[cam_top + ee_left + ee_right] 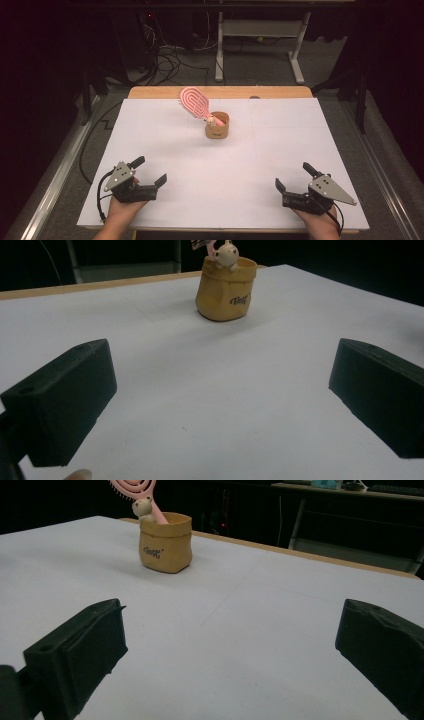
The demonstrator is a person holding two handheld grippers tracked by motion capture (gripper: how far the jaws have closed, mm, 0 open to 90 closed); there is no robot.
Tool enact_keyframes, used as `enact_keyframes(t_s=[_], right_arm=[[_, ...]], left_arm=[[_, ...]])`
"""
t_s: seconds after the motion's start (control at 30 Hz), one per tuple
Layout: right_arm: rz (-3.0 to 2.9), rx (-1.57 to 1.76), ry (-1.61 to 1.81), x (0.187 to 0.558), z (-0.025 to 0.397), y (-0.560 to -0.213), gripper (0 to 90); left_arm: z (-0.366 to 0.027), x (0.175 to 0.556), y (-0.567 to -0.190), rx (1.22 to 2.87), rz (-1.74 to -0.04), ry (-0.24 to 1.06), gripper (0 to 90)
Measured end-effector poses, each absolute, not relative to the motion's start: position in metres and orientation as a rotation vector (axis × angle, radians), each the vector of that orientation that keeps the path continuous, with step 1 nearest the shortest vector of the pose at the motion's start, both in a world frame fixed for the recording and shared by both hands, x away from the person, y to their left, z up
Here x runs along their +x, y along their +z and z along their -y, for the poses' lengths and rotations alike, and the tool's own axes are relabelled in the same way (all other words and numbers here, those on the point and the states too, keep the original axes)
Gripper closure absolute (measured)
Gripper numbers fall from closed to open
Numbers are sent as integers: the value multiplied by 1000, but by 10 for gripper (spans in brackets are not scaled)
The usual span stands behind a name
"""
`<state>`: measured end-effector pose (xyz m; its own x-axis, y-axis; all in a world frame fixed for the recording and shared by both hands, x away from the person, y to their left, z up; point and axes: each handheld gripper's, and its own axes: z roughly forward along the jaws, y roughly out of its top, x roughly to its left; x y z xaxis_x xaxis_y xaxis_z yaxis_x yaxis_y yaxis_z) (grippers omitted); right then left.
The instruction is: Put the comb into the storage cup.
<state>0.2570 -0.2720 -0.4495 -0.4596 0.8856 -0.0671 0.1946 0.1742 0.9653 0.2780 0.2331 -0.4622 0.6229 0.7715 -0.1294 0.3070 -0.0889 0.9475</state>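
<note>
A small tan pouch-like cup (217, 127) (224, 289) (165, 542) stands upright on the white table (250, 160), toward the far middle. A pink hairbrush (195, 103) (136, 490) sticks out of it, leaning left and away, with a small cream bear figure (225, 254) (144, 507) on its handle at the cup's rim. My left gripper (149, 171) (220, 400) rests open near the front left, nothing between its jaws. My right gripper (294, 176) (230, 650) rests open near the front right, also empty. Both point toward the cup from well short of it.
The wooden table edge (150, 92) shows beyond the white sheet. Behind the table are desk legs (219, 45) and loose cables (170, 55) on the floor. A wide stretch of bare white surface lies between the grippers and the cup.
</note>
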Motion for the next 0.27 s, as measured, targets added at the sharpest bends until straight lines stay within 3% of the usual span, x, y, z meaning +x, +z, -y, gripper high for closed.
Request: enact_keyframes(t_s=[0.27], right_arm=[[-1773,1037,1322,257,280,-450,1]], left_arm=[[-234,279,-462,1667,-904,490,0]])
